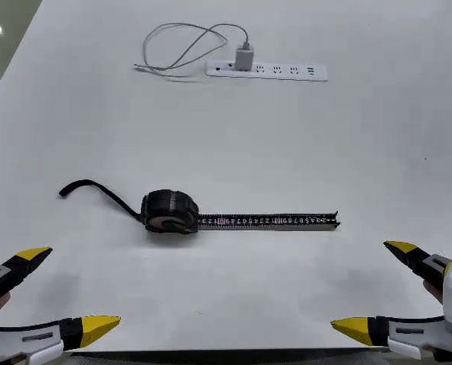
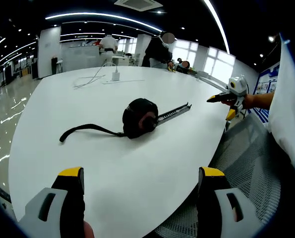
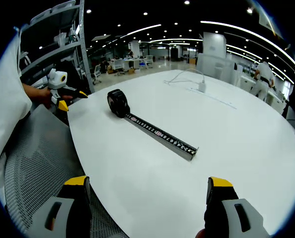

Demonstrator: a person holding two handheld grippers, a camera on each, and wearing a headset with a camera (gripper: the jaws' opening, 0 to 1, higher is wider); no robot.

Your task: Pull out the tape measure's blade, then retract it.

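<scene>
Two claws hover spread and empty at the table's (image 1: 233,137) near edge: your left gripper (image 1: 74,287) and right gripper (image 1: 368,285) flank the tape measure (image 1: 169,212). It lies mid-table, blade (image 1: 268,221) already out rightward, so you seem poised to retract it.

Left hand-held gripper (image 1: 81,286): at the near edge of the bench (image 1: 287,137), toward its left corner; yellow-tipped jaws spread wide, nothing between them.
Right hand-held gripper (image 1: 360,285): at the near edge toward the right corner; jaws likewise wide apart, holding nothing.
Pose: the two are well apart, each angled forward and inward.
Left hand (image 3: 40,95): closed round its gripper's body, behind the jaws.
Right hand (image 2: 235,102): closed round its gripper's body, bare forearm (image 2: 259,100) trailing behind.
</scene>
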